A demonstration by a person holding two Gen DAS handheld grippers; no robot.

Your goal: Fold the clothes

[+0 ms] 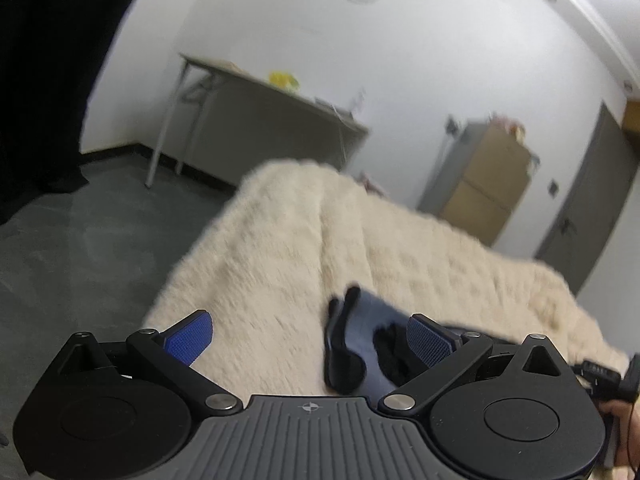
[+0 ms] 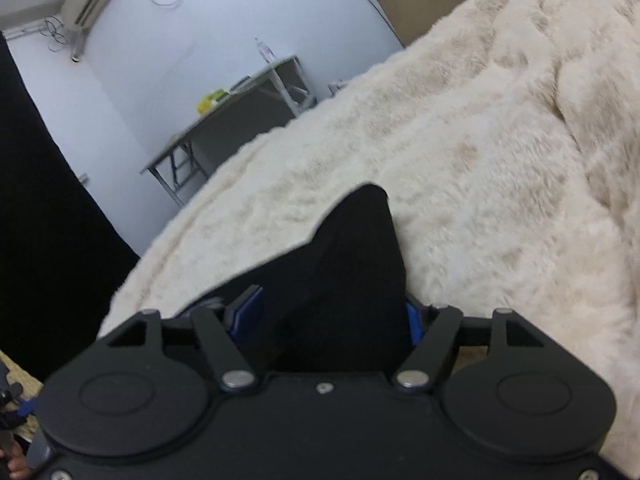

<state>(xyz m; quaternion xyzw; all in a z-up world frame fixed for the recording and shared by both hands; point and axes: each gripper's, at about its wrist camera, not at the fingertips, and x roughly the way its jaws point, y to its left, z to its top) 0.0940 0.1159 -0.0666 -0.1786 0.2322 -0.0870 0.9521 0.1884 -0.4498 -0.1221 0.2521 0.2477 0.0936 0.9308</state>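
A blue-grey garment with black trim lies crumpled on the cream fluffy blanket that covers the bed. My left gripper hovers just before it, open wide, its blue pads bare; the garment sits near the right pad without touching the left one. In the right wrist view a black piece of cloth rises in a peak between the fingers of my right gripper. The jaws stand apart, the blue pads show beside the cloth, and the cloth rests on the blanket.
A folding table with yellow items stands by the white wall. A tan cabinet and a grey door are at the right. A black curtain hangs left above grey floor. A hand shows at the right edge.
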